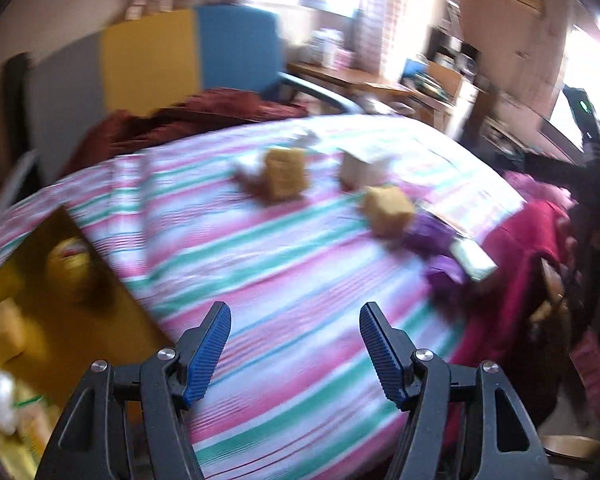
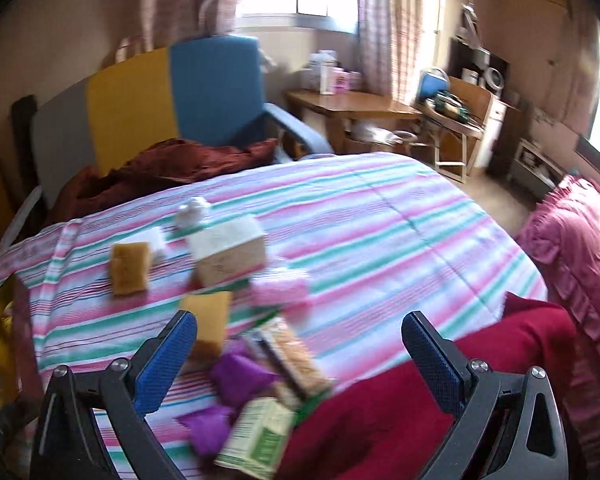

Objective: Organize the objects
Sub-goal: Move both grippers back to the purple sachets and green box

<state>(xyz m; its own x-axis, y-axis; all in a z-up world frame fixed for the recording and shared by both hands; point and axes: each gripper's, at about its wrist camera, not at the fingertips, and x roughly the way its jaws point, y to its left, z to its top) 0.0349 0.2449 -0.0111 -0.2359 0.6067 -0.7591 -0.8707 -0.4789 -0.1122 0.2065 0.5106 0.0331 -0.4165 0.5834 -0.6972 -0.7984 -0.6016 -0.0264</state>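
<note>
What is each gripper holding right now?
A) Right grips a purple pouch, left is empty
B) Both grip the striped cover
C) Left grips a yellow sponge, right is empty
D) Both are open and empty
D: the left gripper and the right gripper both show spread jaws with nothing between them, only the striped bedcover beyond.

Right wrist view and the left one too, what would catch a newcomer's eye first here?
The striped bedspread in pink, green and white fills the middle of both views, with yellow sponges, purple pouches and a green-and-white carton scattered on its near part. Behind it stands a chair with a blue and yellow back. Both the left gripper and the right gripper hang open over the bed, holding nothing.
</note>
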